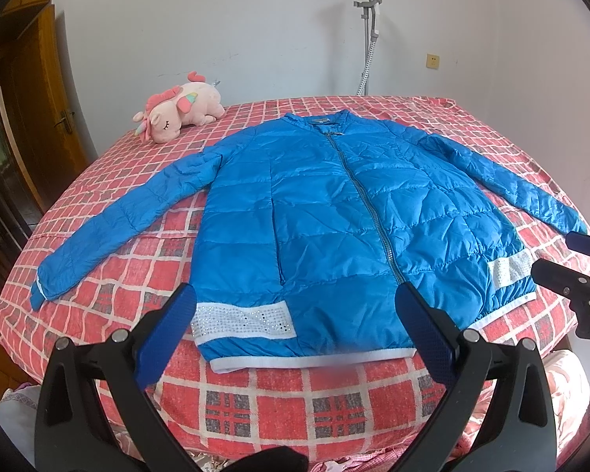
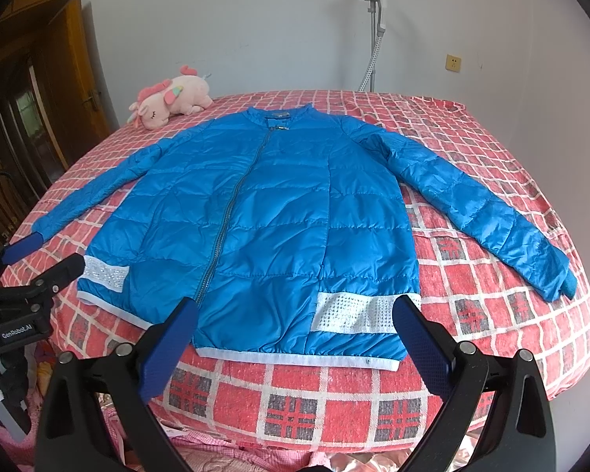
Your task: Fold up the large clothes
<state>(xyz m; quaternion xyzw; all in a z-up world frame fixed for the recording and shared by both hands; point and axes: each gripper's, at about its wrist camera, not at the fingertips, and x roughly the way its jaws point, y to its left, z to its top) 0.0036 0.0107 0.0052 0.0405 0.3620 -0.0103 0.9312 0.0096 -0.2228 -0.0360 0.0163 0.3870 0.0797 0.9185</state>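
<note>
A blue quilted jacket [image 1: 334, 212] [image 2: 279, 212] lies flat and zipped on the bed, collar toward the wall, both sleeves spread out to the sides, white studded bands near the hem. My left gripper [image 1: 295, 299] hovers open just short of the hem, holding nothing. My right gripper [image 2: 295, 306] is likewise open above the hem's right part, nothing between its blue fingers [image 2: 421, 338]. The right gripper [image 1: 570, 267] shows at the right edge of the left wrist view; the left gripper [image 2: 31, 263] shows at the left edge of the right wrist view.
The bed has a red checked cover [image 1: 279, 397] [image 2: 491, 314]. A pink plush unicorn [image 1: 177, 108] [image 2: 169, 98] lies at the far left corner. A garment steamer pole [image 1: 367, 39] stands by the wall. A wooden door [image 1: 39, 98] is at left. Pink fabric lies below the bed's near edge.
</note>
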